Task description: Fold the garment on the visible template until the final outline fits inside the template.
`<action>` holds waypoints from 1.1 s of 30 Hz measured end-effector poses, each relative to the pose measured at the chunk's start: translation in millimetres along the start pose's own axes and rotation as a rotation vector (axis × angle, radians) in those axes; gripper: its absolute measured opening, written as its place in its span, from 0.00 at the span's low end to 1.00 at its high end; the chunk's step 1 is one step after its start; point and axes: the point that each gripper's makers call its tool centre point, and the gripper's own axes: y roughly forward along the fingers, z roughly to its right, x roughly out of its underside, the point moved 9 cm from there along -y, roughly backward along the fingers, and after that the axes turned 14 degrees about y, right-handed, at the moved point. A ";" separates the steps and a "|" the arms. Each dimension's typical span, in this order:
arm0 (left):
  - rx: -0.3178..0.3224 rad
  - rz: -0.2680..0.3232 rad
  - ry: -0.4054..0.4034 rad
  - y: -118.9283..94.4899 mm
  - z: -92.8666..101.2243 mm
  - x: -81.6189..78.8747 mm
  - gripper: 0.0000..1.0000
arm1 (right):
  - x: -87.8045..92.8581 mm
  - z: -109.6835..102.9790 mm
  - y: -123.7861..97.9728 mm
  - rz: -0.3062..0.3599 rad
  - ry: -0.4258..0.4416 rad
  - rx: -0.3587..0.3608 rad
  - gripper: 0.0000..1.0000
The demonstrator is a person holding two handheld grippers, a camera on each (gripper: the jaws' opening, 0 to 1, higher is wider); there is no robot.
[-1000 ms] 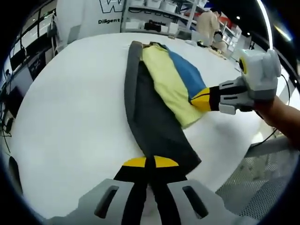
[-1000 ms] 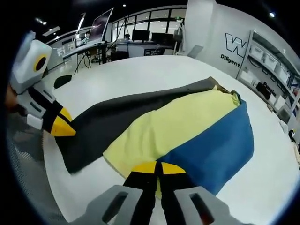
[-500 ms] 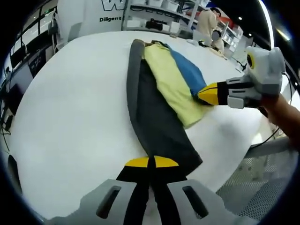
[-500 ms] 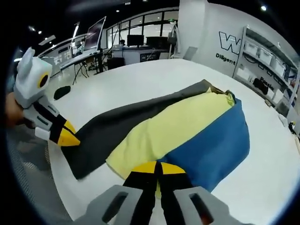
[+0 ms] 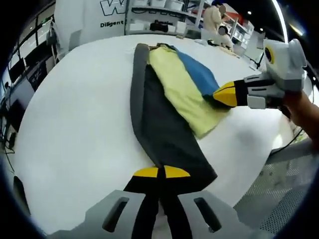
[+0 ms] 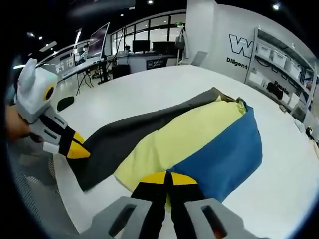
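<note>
On the white surface (image 5: 75,129) in front of you the garment (image 5: 164,109) lies stretched out long, a dark grey panel on one side, a pale yellow panel in the middle and a blue panel on the far side. In the left gripper view your left gripper (image 5: 160,173) has its yellow-tipped fingers pressed together on the near corner of the grey panel, at the edge of the surface close to you, so the fingers are closed and gripping the garment there. From that corner the grey cloth runs away from you in a long band, with the yellow panel lying over it and the blue panel beyond that.

In the same view your right gripper (image 5: 225,94) comes in from the right, its yellow tips closed and meeting the garment where yellow and blue join; a hand (image 5: 304,107) holds it from behind.

In the right gripper view the right gripper (image 6: 168,178) shows its fingers shut tight on the near edge of the garment (image 6: 189,139), right at the seam between the yellow and the blue cloth. Your left gripper (image 6: 78,148) enters from the left with its tips touching the grey corner.

Behind the surface you can see shelving with bins (image 6: 281,64), a white wall with dark lettering (image 6: 239,50) and desks with monitors (image 6: 104,37). People (image 5: 214,15) stand near the shelves in the left gripper view.
</note>
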 end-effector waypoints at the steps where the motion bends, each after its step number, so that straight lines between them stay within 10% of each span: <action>1: 0.004 -0.002 -0.025 1.7 -4.0 -0.9 0.00 | -2.2 1.6 -3.0 0.004 0.008 0.005 0.00; 12: -0.079 0.007 -0.050 1.4 -51.6 4.3 0.00 | -31.1 65.9 -49.4 0.138 0.100 0.153 0.00; 33: -0.023 0.044 -0.005 -5.7 -24.9 1.4 0.00 | -62.1 215.2 -110.2 0.412 0.336 0.451 0.00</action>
